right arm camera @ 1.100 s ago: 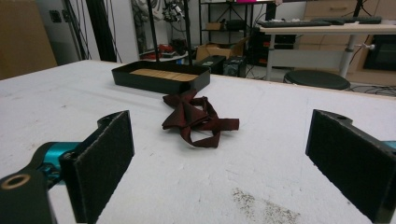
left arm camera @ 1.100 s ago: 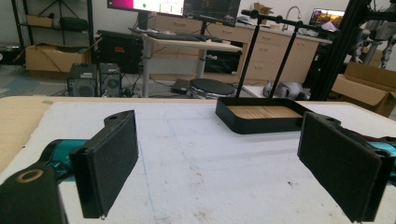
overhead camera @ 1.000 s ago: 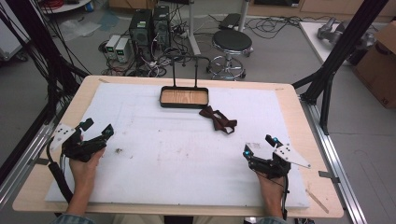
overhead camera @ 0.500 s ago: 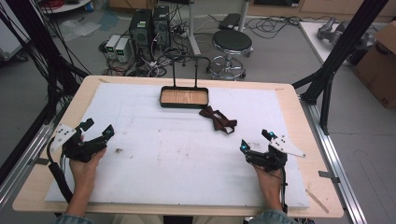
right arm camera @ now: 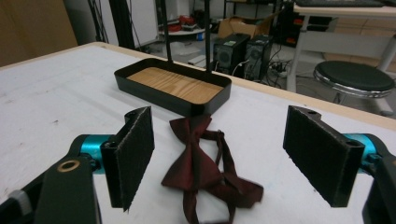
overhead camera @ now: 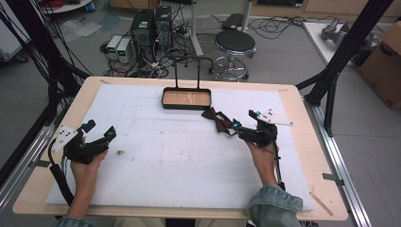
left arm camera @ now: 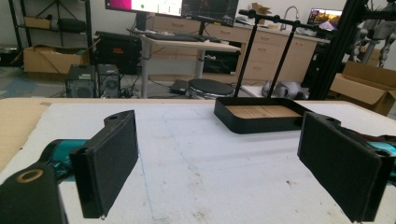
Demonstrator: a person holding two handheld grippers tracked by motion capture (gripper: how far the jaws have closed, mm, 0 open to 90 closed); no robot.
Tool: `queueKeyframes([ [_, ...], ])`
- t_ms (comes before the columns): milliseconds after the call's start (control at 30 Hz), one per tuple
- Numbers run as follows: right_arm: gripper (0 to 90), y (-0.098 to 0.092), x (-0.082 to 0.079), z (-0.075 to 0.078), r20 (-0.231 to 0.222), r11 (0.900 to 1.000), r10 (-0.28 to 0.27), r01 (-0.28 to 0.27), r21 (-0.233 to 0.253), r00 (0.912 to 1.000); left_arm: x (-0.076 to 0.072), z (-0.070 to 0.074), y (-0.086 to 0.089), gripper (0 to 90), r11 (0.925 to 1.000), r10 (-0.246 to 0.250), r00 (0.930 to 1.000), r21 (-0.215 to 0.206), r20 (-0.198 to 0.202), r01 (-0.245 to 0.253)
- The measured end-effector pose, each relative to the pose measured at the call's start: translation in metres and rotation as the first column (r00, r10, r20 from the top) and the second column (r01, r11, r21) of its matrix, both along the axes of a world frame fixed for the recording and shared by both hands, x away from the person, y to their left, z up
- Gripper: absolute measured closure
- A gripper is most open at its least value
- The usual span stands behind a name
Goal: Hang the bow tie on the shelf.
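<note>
A dark red bow tie (overhead camera: 218,120) (right arm camera: 201,170) with its strap lies on the white foam mat, just right of a black tray (overhead camera: 187,105) (right arm camera: 218,99) (left arm camera: 243,122) with a wooden floor and a black stand behind it. My right gripper (overhead camera: 243,123) (right arm camera: 224,161) is open, low over the mat, its jaws on either side of the bow tie without touching it. My left gripper (overhead camera: 99,130) (left arm camera: 233,163) is open at the mat's left, nothing between its jaws.
The white foam mat (overhead camera: 175,156) covers a wooden table (overhead camera: 312,142). Behind the table stand computer towers (overhead camera: 151,28), cables and a round stool (overhead camera: 234,42). A black frame post (overhead camera: 338,56) rises at the right.
My right gripper has moved forward and left across the mat until its jaws flank the bow tie. The left gripper has stayed in place.
</note>
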State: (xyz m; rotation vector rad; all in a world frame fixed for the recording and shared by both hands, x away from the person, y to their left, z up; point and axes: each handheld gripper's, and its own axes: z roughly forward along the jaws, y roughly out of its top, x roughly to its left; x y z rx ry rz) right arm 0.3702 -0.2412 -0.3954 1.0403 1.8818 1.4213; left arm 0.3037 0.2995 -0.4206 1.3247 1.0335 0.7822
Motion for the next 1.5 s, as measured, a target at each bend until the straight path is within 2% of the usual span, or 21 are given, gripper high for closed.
queueKeyframes([
  [33, 26.4, 0.008, 0.011, 0.002, -0.013, 1.0, 0.005, -0.005, -0.023, 0.9999, 0.0, 0.0, 0.0, 12.8, 1.0, 0.001, 1.0, 0.001, 0.002, -0.001],
  [133, 30.0, 0.017, 0.02, 0.005, -0.032, 0.999, 0.022, -0.023, -0.031, 0.9992, 0.0, 0.0, 0.0, 12.8, 1.0, -0.001, 1.0, 0.0, 0.003, 0.001],
  [233, 34.0, 0.031, 0.034, 0.007, -0.039, 0.997, 0.047, -0.049, -0.067, 0.9981, 0.0, 0.0, 0.0, 12.8, 1.0, -0.003, 1.0, -0.001, 0.001, 0.003],
  [367, 39.7, 0.047, 0.051, 0.005, -0.08, 0.989, 0.077, -0.086, -0.12, 0.9938, 0.0, 0.0, 0.0, 12.8, 1.0, -0.003, 1.0, -0.001, 0.002, 0.003],
  [400, 42.6, 0.054, 0.059, 0.002, -0.108, 0.985, 0.086, -0.1, -0.138, 0.9904, 0.0, 0.0, 0.0, 12.8, 1.0, -0.004, 1.0, -0.002, 0.002, 0.004],
  [433, 42.6, 0.054, 0.059, 0.002, -0.108, 0.985, 0.086, -0.1, -0.138, 0.9904, 0.0, 0.0, 0.0, 12.8, 1.0, -0.004, 1.0, -0.002, 0.002, 0.004],
  [467, 45.6, 0.06, 0.065, -0.002, -0.135, 0.98, 0.094, -0.116, -0.162, 0.9864, 0.0, 0.0, 0.0, 12.8, 1.0, -0.004, 1.0, -0.001, 0.002, 0.004],
  [533, 48.0, 0.063, 0.068, -0.004, -0.141, 0.978, 0.095, -0.119, -0.172, 0.9854, 0.0, 0.0, 0.0, 12.8, 1.0, -0.006, 1.0, -0.001, 0.0, 0.006],
  [600, 50.8, 0.07, 0.074, -0.012, -0.183, 0.971, 0.104, -0.14, -0.194, 0.9776, 0.001, 0.0, 0.0, 12.8, 1.0, -0.006, 1.0, -0.002, 0.0, 0.006],
  [733, 54.7, 0.079, 0.081, -0.025, -0.226, 0.956, 0.099, -0.155, -0.247, 0.9692, 0.001, -0.001, 0.0, 12.8, 1.0, -0.006, 1.0, -0.003, 0.0, 0.006],
  [800, 56.4, 0.082, 0.083, -0.03, -0.234, 0.948, 0.092, -0.157, -0.277, 0.968, 0.002, -0.001, 0.0, 12.9, 1.0, -0.006, 1.0, -0.006, 0.0, 0.006],
  [933, 58.7, 0.083, 0.086, -0.035, -0.252, 0.941, 0.079, -0.156, -0.3, 0.9646, 0.002, -0.001, 0.0, 12.9, 0.9999, -0.008, 1.0, -0.007, 0.0, 0.008],
  [967, 60.3, 0.082, 0.088, -0.039, -0.268, 0.935, 0.072, -0.159, -0.317, 0.9606, 0.002, -0.001, 0.0, 13.0, 0.9999, -0.008, 1.0, -0.007, -0.001, 0.008],
  [1033, 60.9, 0.082, 0.088, -0.04, -0.278, 0.935, 0.065, -0.156, -0.319, 0.9584, 0.002, -0.001, 0.0, 13.0, 1.0, -0.009, 1.0, -0.004, -0.001, 0.009],
  [1067, 64.1, 0.081, 0.09, -0.043, -0.292, 0.928, 0.057, -0.158, -0.336, 0.9547, 0.002, -0.001, 0.0, 13.0, 1.0, -0.009, 1.0, -0.004, -0.001, 0.009],
  [1100, 64.1, 0.081, 0.09, -0.043, -0.292, 0.928, 0.057, -0.158, -0.336, 0.9547, 0.002, -0.001, 0.0, 13.0, 1.0, -0.008, 1.0, -0.004, -0.001, 0.008],
  [1133, 69.3, 0.081, 0.091, -0.046, -0.308, 0.924, 0.055, -0.165, -0.344, 0.9498, 0.002, -0.001, 0.0, 13.0, 1.0, -0.008, 1.0, -0.005, -0.001, 0.008],
  [1200, 72.8, 0.081, 0.091, -0.047, -0.316, 0.921, 0.049, -0.166, -0.352, 0.9474, 0.002, -0.001, 0.0, 13.0, 0.9999, -0.006, 1.0, -0.008, -0.001, 0.006],
  [1367, 76.2, 0.08, 0.09, -0.044, -0.32, 0.92, 0.054, -0.171, -0.351, 0.946, 0.002, -0.001, 0.0, 13.0, 0.9999, -0.006, 1.0, -0.008, -0.001, 0.006],
  [1400, 76.5, 0.079, 0.088, -0.04, -0.322, 0.925, 0.062, -0.175, -0.336, 0.9447, 0.002, -0.001, 0.0, 13.0, 1.0, -0.006, 1.0, -0.008, -0.001, 0.006],
  [1500, 76.6, 0.077, 0.082, -0.027, -0.28, 0.939, 0.084, -0.17, -0.299, 0.9564, 0.002, -0.001, 0.001, 13.0, 1.0, -0.005, 1.0, -0.007, -0.001, 0.005],
])
